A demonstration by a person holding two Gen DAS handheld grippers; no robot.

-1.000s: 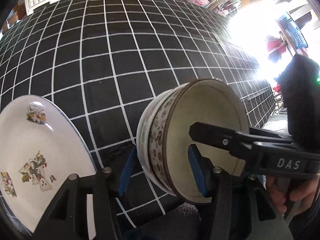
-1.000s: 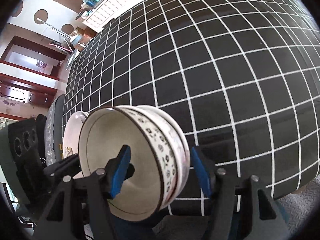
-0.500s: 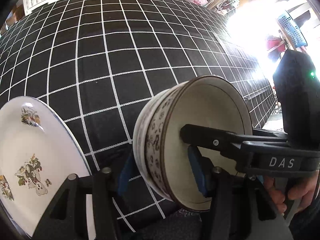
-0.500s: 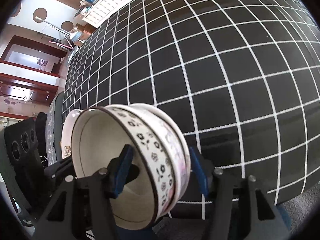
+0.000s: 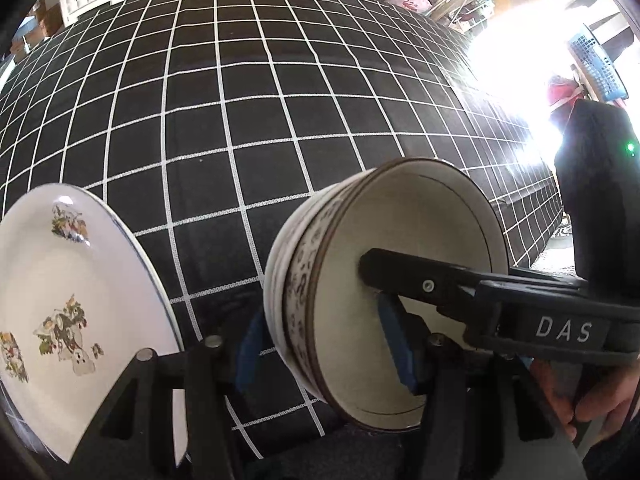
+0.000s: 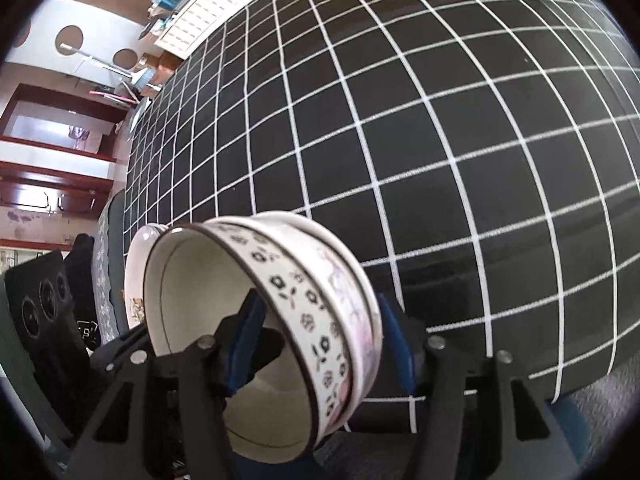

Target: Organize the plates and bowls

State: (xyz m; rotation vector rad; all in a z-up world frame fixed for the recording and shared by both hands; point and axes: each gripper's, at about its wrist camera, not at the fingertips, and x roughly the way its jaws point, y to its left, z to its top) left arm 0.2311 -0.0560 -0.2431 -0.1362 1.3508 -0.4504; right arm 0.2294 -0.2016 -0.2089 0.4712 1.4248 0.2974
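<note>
Above the black grid-patterned tablecloth (image 5: pixel 248 128), 2 nested bowls (image 5: pixel 392 300) are held tipped on edge, their openings facing sideways. Both grippers straddle the bowls' walls: the left gripper (image 5: pixel 320 344) has 1 blue pad inside the inner bowl and 1 outside, clamped on the stack; the right gripper (image 6: pixel 320 340) grips likewise from the opposite side. Just left lies a white floral plate (image 5: pixel 60 300) on the cloth.
</note>
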